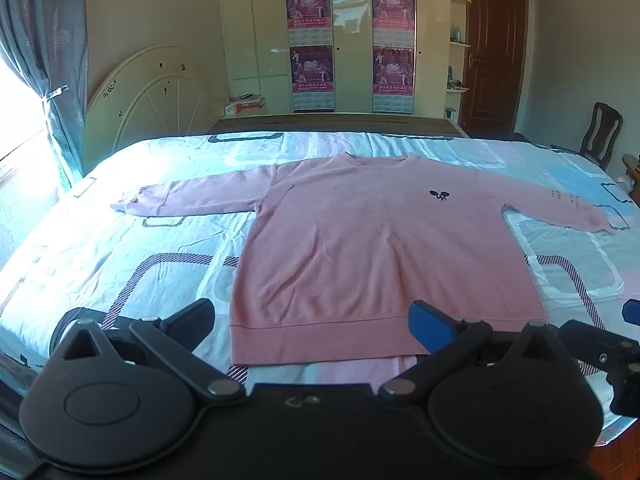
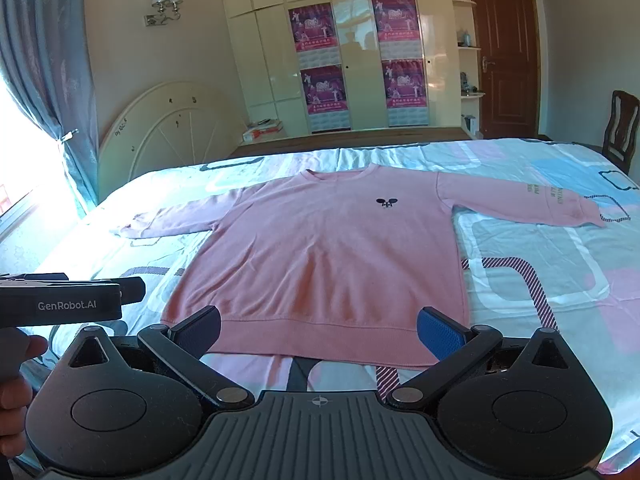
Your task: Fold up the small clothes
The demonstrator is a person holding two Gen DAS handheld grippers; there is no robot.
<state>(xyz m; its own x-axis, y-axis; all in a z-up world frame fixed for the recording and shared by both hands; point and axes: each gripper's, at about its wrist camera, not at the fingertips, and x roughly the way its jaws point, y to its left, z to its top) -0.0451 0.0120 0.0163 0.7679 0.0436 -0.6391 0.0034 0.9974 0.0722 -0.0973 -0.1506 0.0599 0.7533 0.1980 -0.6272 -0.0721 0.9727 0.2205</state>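
Observation:
A pink long-sleeved sweatshirt [image 1: 372,248] [image 2: 332,256] lies flat and face up on the bed, both sleeves spread out sideways, a small dark logo on its chest. My left gripper [image 1: 312,326] hangs open just above the near hem, with nothing between its fingers. My right gripper [image 2: 320,334] is also open, over the hem, and holds nothing. In the left wrist view the right gripper's body shows at the right edge. In the right wrist view the left gripper's body pokes in at the left, with a hand below it.
The bed sheet [image 1: 132,240] [image 2: 552,264] is pale blue and pink with striped patterns. A white headboard [image 1: 156,96] and curtained window lie to the left. Wardrobes with posters [image 2: 320,68], a brown door and a dark chair [image 1: 602,132] stand beyond the bed.

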